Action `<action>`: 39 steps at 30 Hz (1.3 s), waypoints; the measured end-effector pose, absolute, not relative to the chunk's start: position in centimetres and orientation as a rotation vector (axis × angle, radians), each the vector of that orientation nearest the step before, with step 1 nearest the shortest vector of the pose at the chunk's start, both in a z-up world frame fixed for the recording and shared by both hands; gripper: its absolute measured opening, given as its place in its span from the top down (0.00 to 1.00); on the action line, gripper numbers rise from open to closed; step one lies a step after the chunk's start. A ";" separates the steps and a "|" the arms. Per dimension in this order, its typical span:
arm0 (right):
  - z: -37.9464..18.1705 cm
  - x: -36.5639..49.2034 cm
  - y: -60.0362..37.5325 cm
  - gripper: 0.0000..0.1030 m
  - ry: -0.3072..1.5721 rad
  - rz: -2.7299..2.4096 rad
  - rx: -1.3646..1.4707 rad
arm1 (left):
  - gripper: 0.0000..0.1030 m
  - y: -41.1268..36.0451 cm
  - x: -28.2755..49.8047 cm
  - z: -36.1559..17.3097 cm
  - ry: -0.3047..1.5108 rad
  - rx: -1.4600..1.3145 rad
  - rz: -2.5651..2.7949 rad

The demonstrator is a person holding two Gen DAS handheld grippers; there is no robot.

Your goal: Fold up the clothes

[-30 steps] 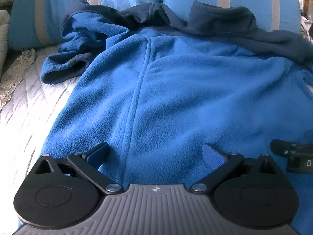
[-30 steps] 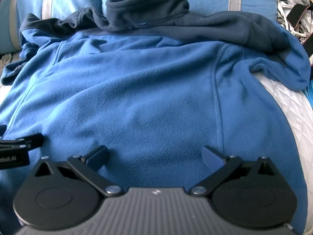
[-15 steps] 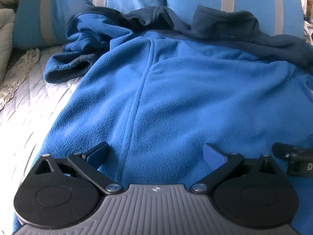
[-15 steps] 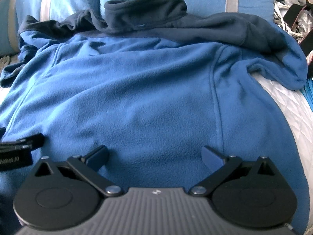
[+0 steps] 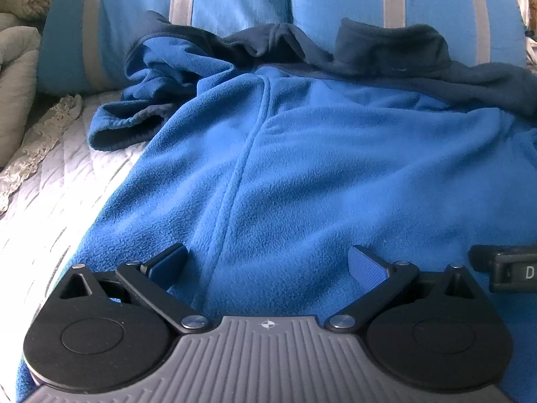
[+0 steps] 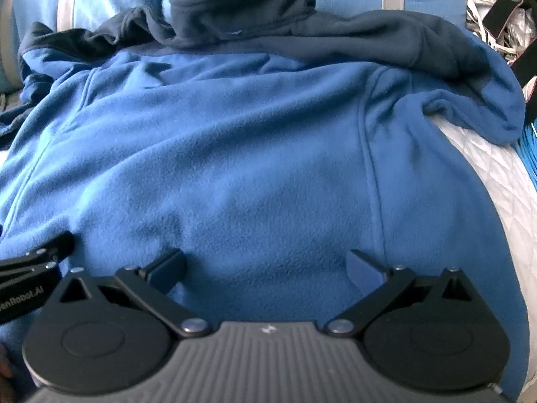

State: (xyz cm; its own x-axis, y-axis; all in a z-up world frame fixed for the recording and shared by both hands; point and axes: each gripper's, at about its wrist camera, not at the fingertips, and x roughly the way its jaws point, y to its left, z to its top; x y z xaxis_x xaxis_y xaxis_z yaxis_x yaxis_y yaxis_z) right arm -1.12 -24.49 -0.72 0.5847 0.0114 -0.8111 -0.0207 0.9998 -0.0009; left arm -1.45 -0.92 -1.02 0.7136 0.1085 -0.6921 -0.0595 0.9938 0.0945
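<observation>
Left wrist view: fleece jacket (image 5: pixel 335 174) lies lengthwise, collar (image 5: pixel 389 45) pointing away.

Pillows (image 5: pixel 235 6) wall off the fleece's (image 5: pixel 335 174) far edge.

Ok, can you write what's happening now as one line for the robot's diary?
stage: before first fold | fleece jacket: spread flat on quilt | left gripper: open above hem | right gripper: open above hem

Soft daylight — glare left, fisheye-warped edges
</observation>
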 end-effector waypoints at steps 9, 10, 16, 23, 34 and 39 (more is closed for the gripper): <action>-0.9 -1.1 -24.3 0.01 0.946 0.023 -0.019 | 0.00 -1.2 -2.4 -1.8 0.686 0.066 0.093; -0.9 -1.1 -24.3 0.01 0.944 0.025 -0.015 | 0.00 -1.2 -2.4 -1.8 0.680 0.069 0.095; -1.0 -1.1 -24.6 0.01 0.931 0.048 -0.010 | 0.00 -1.4 -2.6 -1.9 0.671 0.082 0.112; -1.0 -1.0 -24.8 0.01 0.932 0.063 -0.016 | 0.00 -1.9 -1.1 -1.3 0.761 0.097 0.130; -0.8 -0.9 -24.8 0.01 0.947 0.078 -0.022 | 0.00 -1.7 -0.6 -0.8 0.828 0.072 0.113; -0.7 -0.8 -25.1 0.01 0.958 0.105 -0.017 | 0.00 -1.3 -0.1 -0.4 0.869 0.059 0.103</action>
